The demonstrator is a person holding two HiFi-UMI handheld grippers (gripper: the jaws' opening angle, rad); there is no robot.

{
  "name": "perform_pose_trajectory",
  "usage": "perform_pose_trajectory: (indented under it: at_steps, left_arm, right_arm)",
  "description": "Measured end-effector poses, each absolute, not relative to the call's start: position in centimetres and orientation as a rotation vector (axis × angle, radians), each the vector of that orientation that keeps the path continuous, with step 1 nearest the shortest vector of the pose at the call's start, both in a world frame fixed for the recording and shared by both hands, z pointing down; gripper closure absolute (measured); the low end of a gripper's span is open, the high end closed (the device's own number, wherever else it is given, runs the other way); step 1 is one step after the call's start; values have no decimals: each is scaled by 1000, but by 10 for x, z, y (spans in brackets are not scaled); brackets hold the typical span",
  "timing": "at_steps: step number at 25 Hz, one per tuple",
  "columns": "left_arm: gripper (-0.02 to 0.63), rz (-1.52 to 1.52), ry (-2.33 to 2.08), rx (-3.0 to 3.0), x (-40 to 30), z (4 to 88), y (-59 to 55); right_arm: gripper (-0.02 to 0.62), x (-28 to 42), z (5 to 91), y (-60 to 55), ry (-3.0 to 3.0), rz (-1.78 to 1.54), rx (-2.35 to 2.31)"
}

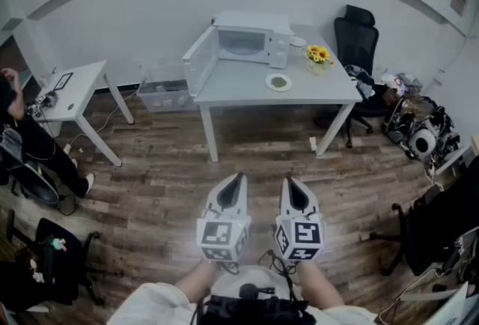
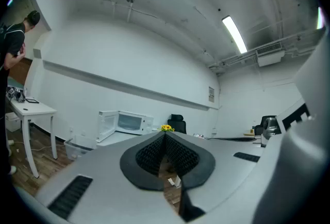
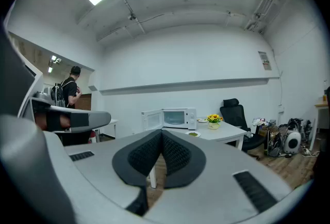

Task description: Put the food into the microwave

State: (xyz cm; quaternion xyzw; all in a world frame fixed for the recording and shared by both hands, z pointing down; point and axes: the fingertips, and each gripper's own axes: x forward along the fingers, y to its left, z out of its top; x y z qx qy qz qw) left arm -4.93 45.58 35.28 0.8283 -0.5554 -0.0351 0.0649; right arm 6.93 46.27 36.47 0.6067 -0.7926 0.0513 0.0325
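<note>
**Head view, read left to right.** At the left edge, a person in dark clothing [image 1: 26, 144] stands beside a small white side table [image 1: 90, 73]. A clear storage bin [image 1: 165, 95] sits on the wooden floor [image 1: 142, 189] between that table and the grey table [image 1: 239, 84] at upper centre. The white microwave [image 1: 251, 40] stands at the back of the grey table, and its door [image 1: 200, 61] hangs open to the left. The plate of food [image 1: 278, 81] lies on the tabletop, right of centre, near the microwave's front right corner but not touching it. Further right are a pot of yellow flowers [image 1: 318, 55] and a black office chair [image 1: 356, 35].

**Grippers.** At lower centre the left gripper [image 1: 239, 178] and the right gripper [image 1: 290, 181] are held side by side above the floor, well short of the table. Each has its jaws closed tip to tip with nothing between them.
</note>
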Motion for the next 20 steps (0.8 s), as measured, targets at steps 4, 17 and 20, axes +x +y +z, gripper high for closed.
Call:
perform_pose_trajectory:
  at_steps: [4, 17, 20]
  left_arm:
    - [595, -100, -1677, 2496, -52, 352, 459]
    - [595, -79, -1669, 2493, -62, 356, 449]
    - [595, -67, -1652, 2499, -66, 357, 442]
  right_arm:
    - [577, 68, 368, 467, -2433, 169, 1867]
    - [572, 54, 365, 458, -2465, 196, 1891]
    - [572, 51, 367, 450, -2457, 205, 1913]
